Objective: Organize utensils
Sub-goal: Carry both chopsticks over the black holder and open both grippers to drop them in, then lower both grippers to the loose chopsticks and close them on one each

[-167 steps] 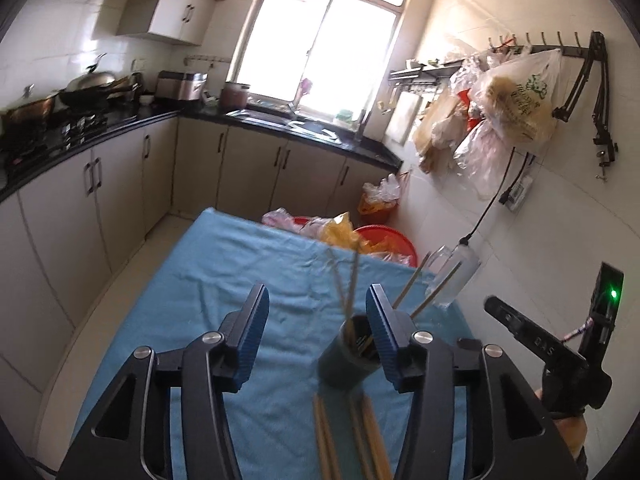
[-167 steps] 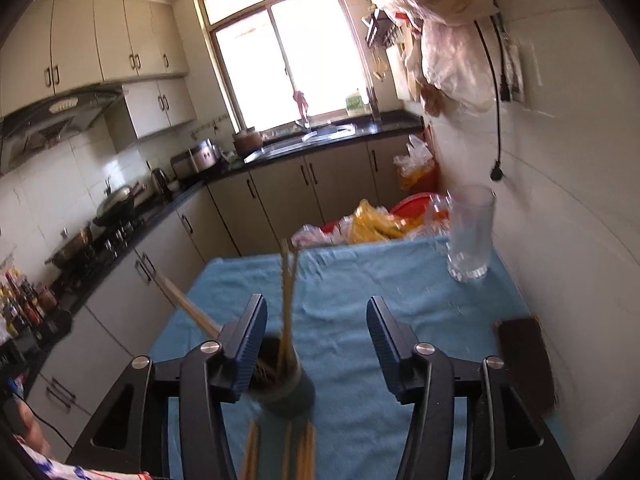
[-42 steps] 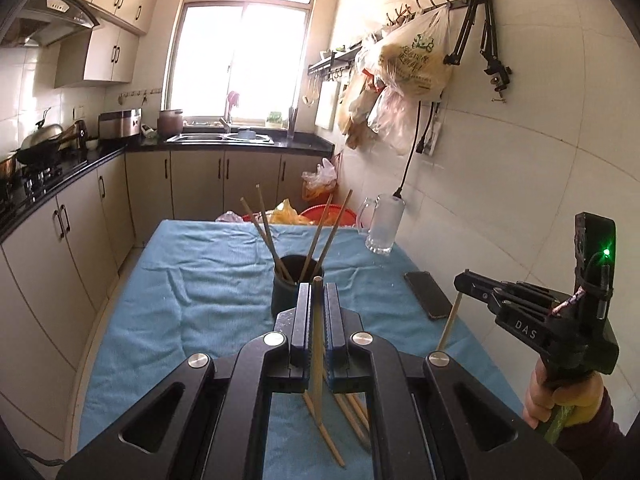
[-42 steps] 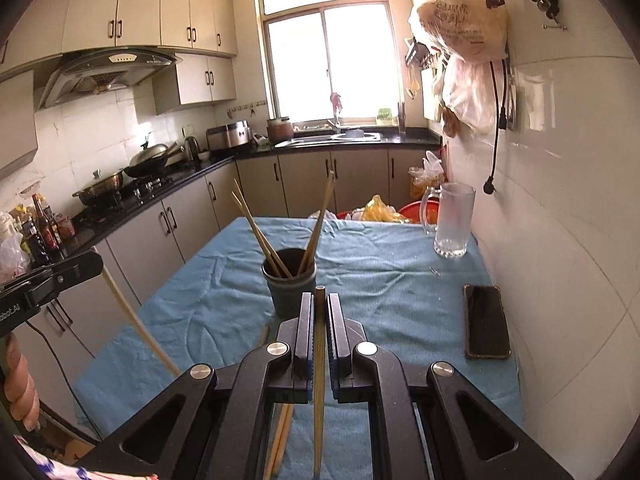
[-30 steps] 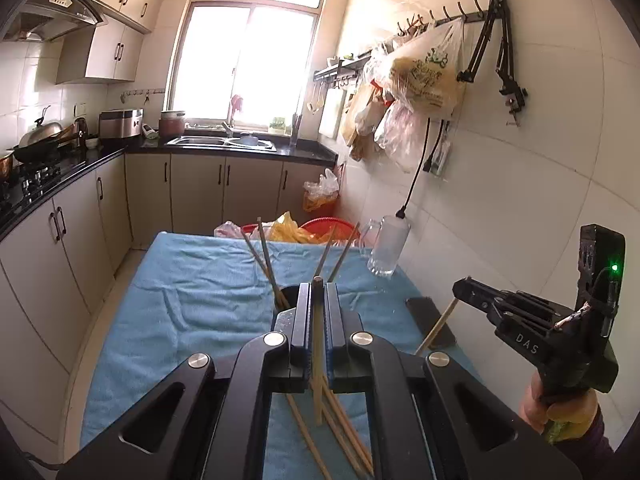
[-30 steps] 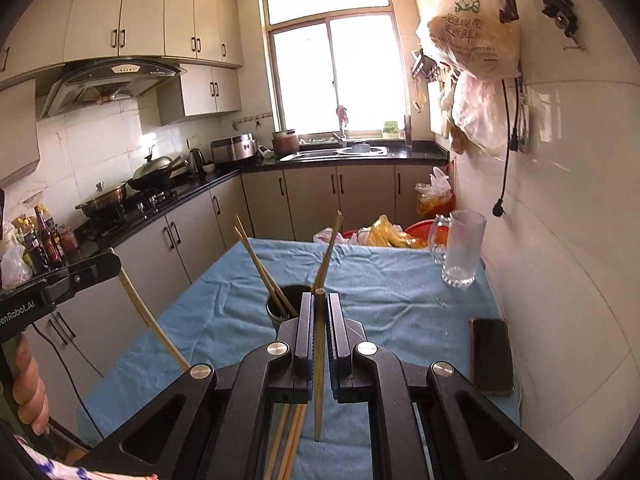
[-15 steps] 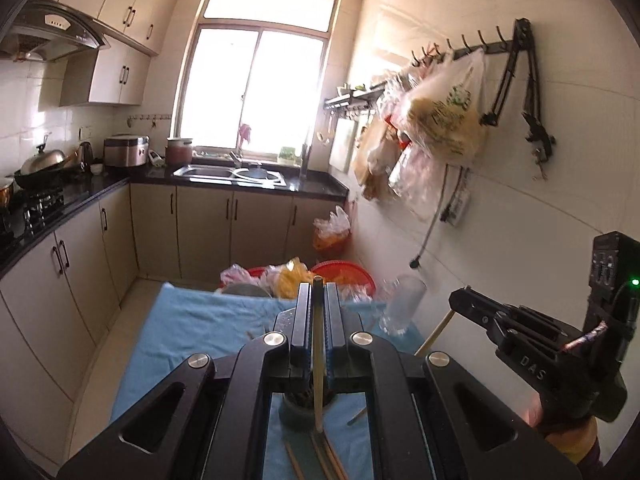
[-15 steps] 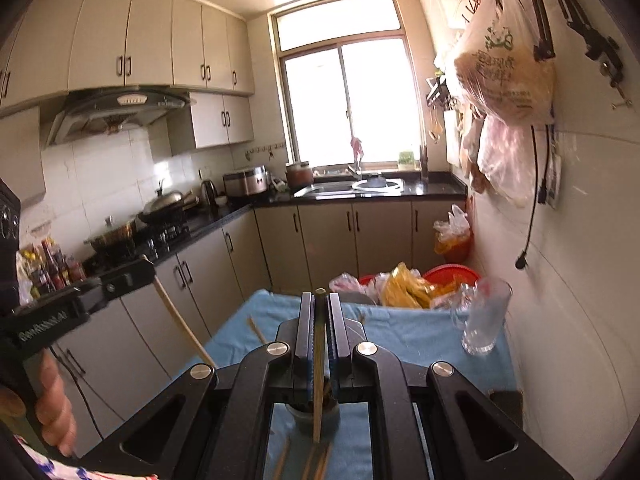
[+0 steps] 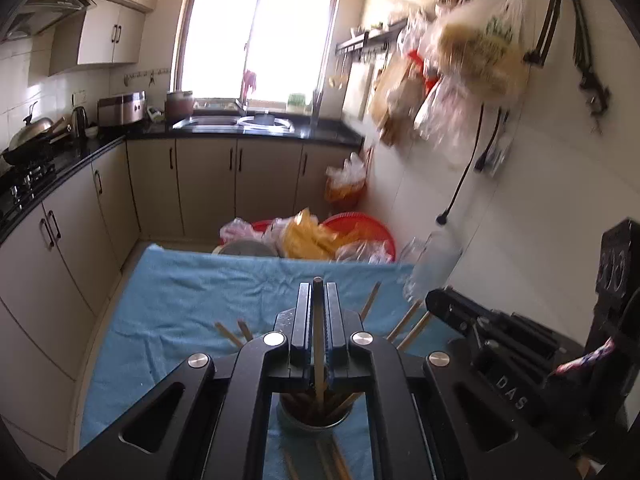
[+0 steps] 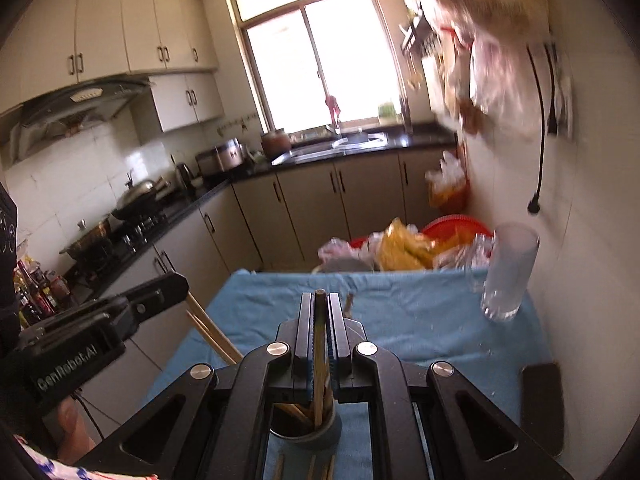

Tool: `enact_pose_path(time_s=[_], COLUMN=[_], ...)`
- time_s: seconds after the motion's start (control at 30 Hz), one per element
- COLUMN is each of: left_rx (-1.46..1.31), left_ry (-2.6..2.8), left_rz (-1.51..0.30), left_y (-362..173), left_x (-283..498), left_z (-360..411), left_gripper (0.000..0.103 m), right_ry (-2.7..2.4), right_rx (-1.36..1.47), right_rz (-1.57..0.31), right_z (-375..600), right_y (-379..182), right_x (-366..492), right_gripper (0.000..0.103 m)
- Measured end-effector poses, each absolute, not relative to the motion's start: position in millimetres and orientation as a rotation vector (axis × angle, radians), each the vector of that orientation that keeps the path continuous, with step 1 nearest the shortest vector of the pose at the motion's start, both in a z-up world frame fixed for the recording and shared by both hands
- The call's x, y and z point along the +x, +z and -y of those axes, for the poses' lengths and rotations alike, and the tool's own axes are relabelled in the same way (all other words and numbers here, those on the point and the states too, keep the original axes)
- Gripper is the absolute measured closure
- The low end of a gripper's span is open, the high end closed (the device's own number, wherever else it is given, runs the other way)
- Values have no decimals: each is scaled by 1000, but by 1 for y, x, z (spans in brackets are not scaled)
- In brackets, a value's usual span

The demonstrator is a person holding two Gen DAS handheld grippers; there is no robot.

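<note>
My left gripper [image 9: 318, 296] is shut on a wooden chopstick [image 9: 318, 344] held upright, its lower end inside the dark utensil cup [image 9: 312, 420] directly below. My right gripper [image 10: 319, 304] is shut on another chopstick [image 10: 319, 352], its lower end also in the same cup [image 10: 306, 432]. The cup holds several chopsticks that lean outward [image 9: 404, 320]. More loose chopsticks [image 9: 332, 460] lie on the blue cloth [image 9: 192, 304] in front of the cup. Each gripper shows in the other's view, the right one [image 9: 480, 328] and the left one [image 10: 120, 312].
A tall clear glass [image 10: 508, 276] stands at the table's right by the tiled wall. A dark phone [image 10: 542, 404] lies at the right edge. Bags and a red basin [image 9: 360, 232] sit beyond the far edge. Kitchen cabinets [image 9: 72, 240] run along the left.
Both grippers have come over the cup and lowered their chopsticks, so the lower ends now sit inside it. The jaws have stayed shut.
</note>
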State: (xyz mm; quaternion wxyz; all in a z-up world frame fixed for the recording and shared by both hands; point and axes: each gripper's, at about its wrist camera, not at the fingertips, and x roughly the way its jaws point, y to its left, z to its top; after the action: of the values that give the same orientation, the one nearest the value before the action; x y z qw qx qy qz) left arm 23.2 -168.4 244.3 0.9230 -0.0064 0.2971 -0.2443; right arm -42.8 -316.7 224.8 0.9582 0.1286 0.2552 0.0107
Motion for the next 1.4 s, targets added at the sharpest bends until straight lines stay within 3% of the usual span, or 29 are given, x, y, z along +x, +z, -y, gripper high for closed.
enact_pose_path(time_s=[0.23,0.3,0.37,0.43,0.5,0.63,0.9,1.1,1.23,1.4], left_rx=[-37,-46,-50,-55,-56,-66,-133,-135,-80,11], left_ry=[-488,-487,-481,-482,-486,-482,-453,-434,-431,-453], left_rz=[-621,-609,-591,-575,-555,-533,-561,-753,-894,-980], left_y=[239,243,249,253,257,260,234,153,94,49], left_x=[25,21,14,6,-6,-29,-70,-73,-69,-70], left_z=[160,155,149,143,136,119,70,64,83,109], left_gripper=[97,94,86,79,78,70,66,65,65,71], right_ry=[19,19,16,17,16,9,5,65,115,137], right_rx=[281,283,280,277,270,253,245,260,241,187], right_rz=[-537,-536,-527,-516,-504,-483,-555,-791,-906,-955], right_z=[325,325,324,324,323,323,325,312,296,280], right_y=[213,214,217,221,227,235,198,101,53,28], right_x=[-33,-33,-35,-40,-48,-69,-115,-130,-135,-136], right_gripper=[96,90,77,77,77,68,56,56,69,73])
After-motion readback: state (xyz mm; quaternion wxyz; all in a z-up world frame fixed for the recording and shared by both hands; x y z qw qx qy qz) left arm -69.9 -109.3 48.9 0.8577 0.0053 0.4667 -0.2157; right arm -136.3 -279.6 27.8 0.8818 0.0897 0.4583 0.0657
